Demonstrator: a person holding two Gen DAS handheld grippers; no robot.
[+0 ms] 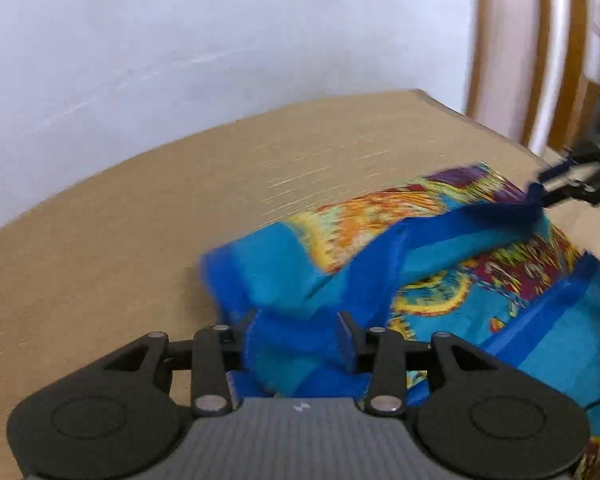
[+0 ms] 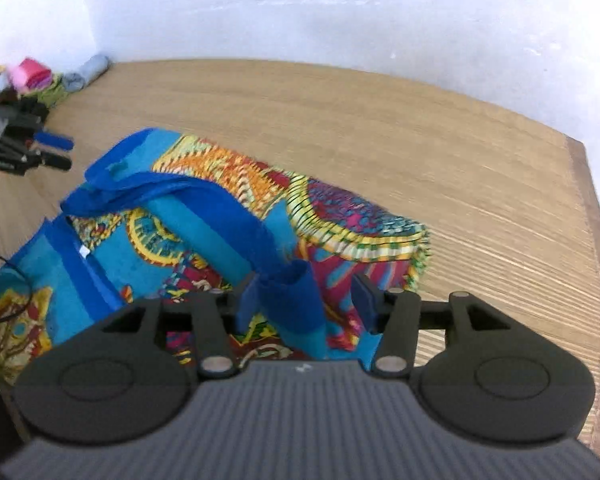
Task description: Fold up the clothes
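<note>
Both our left gripper [image 1: 296,340] and right gripper [image 2: 306,300] stand part-open, blue hem loose between unpressed pads. Patterned garment [image 2: 228,216] lies mid-table [image 2: 460,168]; pulling away could snag and undo its fold.

Both wrist views close over garment [image 1: 440,264]

My view: wood-grain counter [image 2: 380,128] fills both feeds, pale wall [image 2: 340,8] right behind it. Far left corner on right cam: small heap of rolled fabric [image 2: 40,80], pink, grey, green bits, blurred. Thin black cable [image 2: 16,276] at left edge. Left cam shows wooden door frame [image 1: 556,60] at far right, smeared.
</note>
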